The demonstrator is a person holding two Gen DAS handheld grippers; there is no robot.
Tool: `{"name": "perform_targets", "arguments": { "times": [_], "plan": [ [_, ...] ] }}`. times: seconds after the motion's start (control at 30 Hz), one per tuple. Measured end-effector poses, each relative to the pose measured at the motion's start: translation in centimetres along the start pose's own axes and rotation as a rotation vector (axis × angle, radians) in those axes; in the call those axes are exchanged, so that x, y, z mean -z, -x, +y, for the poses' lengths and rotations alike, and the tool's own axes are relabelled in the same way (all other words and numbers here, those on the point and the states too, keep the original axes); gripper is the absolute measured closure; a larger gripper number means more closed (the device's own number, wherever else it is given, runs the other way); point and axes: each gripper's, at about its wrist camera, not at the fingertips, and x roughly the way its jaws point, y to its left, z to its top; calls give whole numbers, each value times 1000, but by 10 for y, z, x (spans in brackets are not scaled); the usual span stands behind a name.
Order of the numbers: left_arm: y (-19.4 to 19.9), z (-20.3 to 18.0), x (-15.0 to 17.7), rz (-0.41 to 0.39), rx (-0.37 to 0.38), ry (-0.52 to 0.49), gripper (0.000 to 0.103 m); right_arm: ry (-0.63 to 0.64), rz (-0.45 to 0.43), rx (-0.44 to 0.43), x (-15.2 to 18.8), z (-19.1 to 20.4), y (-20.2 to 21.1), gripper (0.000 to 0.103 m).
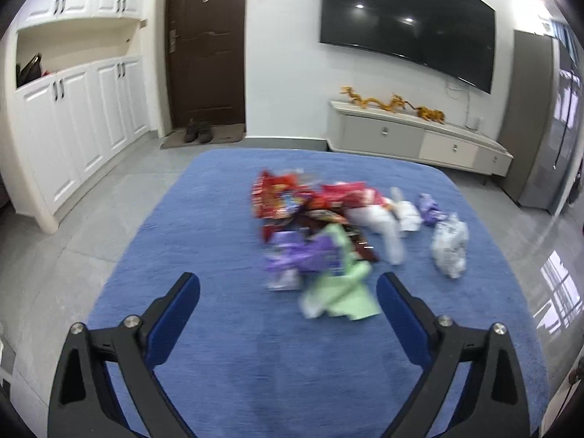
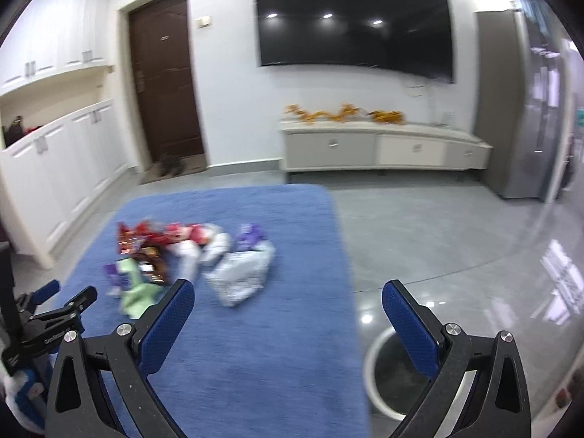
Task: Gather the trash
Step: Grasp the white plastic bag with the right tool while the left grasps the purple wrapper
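A pile of trash lies on a blue cloth-covered table (image 1: pixel 204 226): red snack wrappers (image 1: pixel 281 197), purple wrappers (image 1: pixel 303 255), a green wrapper (image 1: pixel 339 292), white crumpled bags (image 1: pixel 450 244). My left gripper (image 1: pixel 288 288) is open and empty, just short of the green wrapper. My right gripper (image 2: pixel 288 299) is open and empty above the table's right edge (image 2: pixel 343 273), near a white crumpled bag (image 2: pixel 241 273). A white-rimmed trash bin (image 2: pixel 383 376) stands on the floor under the right gripper. The left gripper also shows in the right wrist view (image 2: pixel 54 303).
A grey tiled floor (image 2: pixel 419 241) surrounds the table. A white TV cabinet (image 2: pixel 383 146) with golden dragon figures stands under a wall TV (image 2: pixel 354 22). A brown door (image 1: pixel 204 47) and white cupboards (image 1: pixel 73 120) are at the left. A grey fridge (image 2: pixel 529 109) is at the right.
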Motion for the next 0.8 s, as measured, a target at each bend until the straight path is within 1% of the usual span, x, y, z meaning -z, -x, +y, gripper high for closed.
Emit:
{"name": "perform_targets", "arguments": {
  "times": [0.07, 0.1, 0.13, 0.17, 0.23, 0.27, 0.33, 0.37, 0.43, 0.53, 0.63, 0.67, 0.73, 0.8],
  "plan": [
    [-5, 18, 1, 15, 14, 28, 17, 20, 28, -48, -3, 15, -12, 9],
    [-8, 25, 1, 24, 35, 38, 24, 27, 44, -64, -2, 22, -20, 12],
    [-11, 27, 4, 29, 48, 39, 30, 35, 60, -73, -3, 27, -27, 16],
    [-15, 29, 4, 39, 79, 42, 32, 43, 79, -82, -2, 30, -34, 21],
    [-22, 26, 4, 51, 132, 33, 43, 57, 124, -104, 0, 36, -50, 26],
    [-25, 22, 4, 54, 150, 26, 46, 61, 141, -113, 2, 38, -57, 28],
    [-31, 13, 0, 56, 201, 2, 57, 73, 168, -126, 4, 42, -69, 32],
    [-34, 9, -2, 57, 221, -8, 59, 79, 177, -131, 5, 44, -74, 33],
    [-42, 2, -8, 62, 252, -18, 68, 91, 199, -143, 6, 47, -87, 36],
    [-56, -5, -15, 73, 263, -33, 74, 103, 228, -150, 8, 51, -106, 42],
    [-70, -6, -17, 100, 265, -36, 82, 115, 251, -157, 9, 52, -122, 42],
    [-74, -6, -17, 109, 267, -36, 83, 119, 258, -160, 9, 52, -125, 43],
    [-79, -7, -15, 121, 269, -37, 89, 127, 275, -164, 11, 53, -137, 43],
    [-79, -8, -13, 120, 273, -37, 91, 129, 297, -170, 14, 53, -147, 45]
  ]
}}
